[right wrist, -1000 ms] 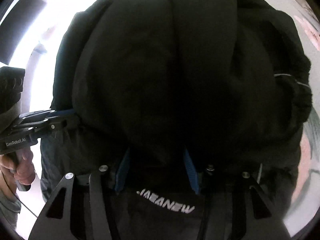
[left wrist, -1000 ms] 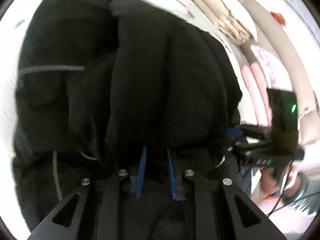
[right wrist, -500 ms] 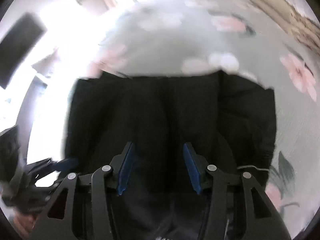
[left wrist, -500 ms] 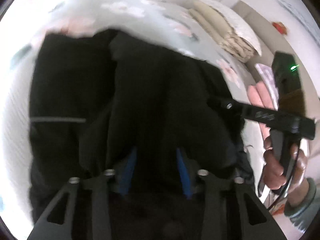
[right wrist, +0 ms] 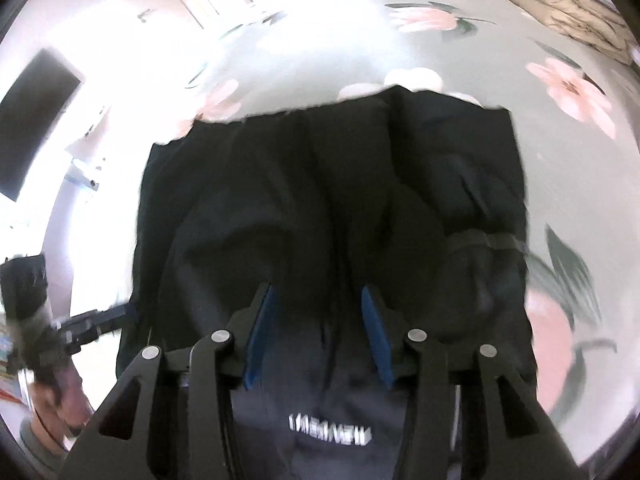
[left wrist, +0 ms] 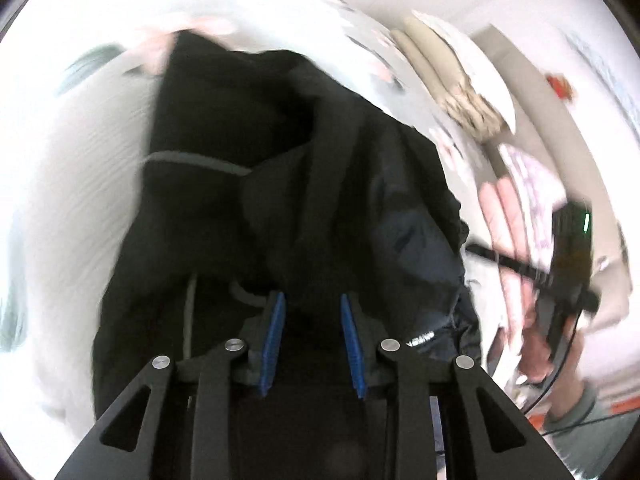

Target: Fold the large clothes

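- Jacket [right wrist: 332,208]: black, lying bunched on a floral bedsheet [right wrist: 560,80]. Folds are dark and hard to separate; a white logo near the right wrist camera is blurred and unreadable.
- Left gripper [left wrist: 312,322]: over the jacket's near end, blue pads [left wrist: 274,336] set apart. Jaws are closing. Black fabric lies between and under them, but whether the pads pinch it cannot be told; the fabric there is one dark mass.
- Right gripper [right wrist: 316,332]: over the jacket near the logo, jaws opening, pads [right wrist: 376,332] apart with fabric beneath; no pinch is visible, and contact cannot be confirmed.
- Hands: each view shows the other hand on its gripper at the frame edge, blurred and partly cut off.
- Bedding [left wrist: 452,84]: beige, folded, stacked at the far end of the bed, cut off in the right view.
- Left view is motion-blurred and overexposed at left.
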The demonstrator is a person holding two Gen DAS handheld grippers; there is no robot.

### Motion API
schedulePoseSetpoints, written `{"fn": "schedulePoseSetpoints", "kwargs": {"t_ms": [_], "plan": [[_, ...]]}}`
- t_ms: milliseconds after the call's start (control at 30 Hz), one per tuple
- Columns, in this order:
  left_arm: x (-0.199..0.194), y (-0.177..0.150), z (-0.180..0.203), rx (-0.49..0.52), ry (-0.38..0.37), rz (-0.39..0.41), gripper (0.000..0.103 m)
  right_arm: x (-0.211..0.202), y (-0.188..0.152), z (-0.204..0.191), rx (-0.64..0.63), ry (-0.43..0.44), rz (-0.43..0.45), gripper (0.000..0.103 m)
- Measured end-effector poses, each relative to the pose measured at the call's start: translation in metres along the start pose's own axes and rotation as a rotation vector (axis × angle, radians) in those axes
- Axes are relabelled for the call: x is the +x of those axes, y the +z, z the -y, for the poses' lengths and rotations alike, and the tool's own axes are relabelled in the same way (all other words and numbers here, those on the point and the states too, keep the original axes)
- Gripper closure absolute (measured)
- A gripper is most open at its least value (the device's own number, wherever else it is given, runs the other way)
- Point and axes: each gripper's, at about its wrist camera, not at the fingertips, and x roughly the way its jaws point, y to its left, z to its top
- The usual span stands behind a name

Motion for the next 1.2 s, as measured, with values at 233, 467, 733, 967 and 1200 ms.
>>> {"fn": "schedulePoseSetpoints", "kwargs": {"t_ms": [233,467,733,967,1200], "plan": [[-0.053,-0.053,-0.037,-0.135,0.179,0.009,0.049,-0.024,-0.086,0.045,0.100,-0.014,-0.097,0.055],[-0.083,-0.145,-0.079,-0.387,0.227,-0.014,0.048,-0.068,-0.177,0.106,0.134,-0.105,-0.212,0.054],[-0.093,-0.218,-0.088,-0.512,0.218,-0.026,0.048,-0.096,-0.251,0.161,0.236,-0.108,-0.250,0.049],[-0.094,-0.251,-0.099,-0.604,0.200,-0.004,0.048,-0.083,-0.294,0.166,0.235,-0.053,-0.301,0.049],[-0.102,-0.264,-0.102,-0.613,0.219,0.028,0.048,-0.077,-0.304,0.161,0.214,-0.010,-0.321,0.049]]}}
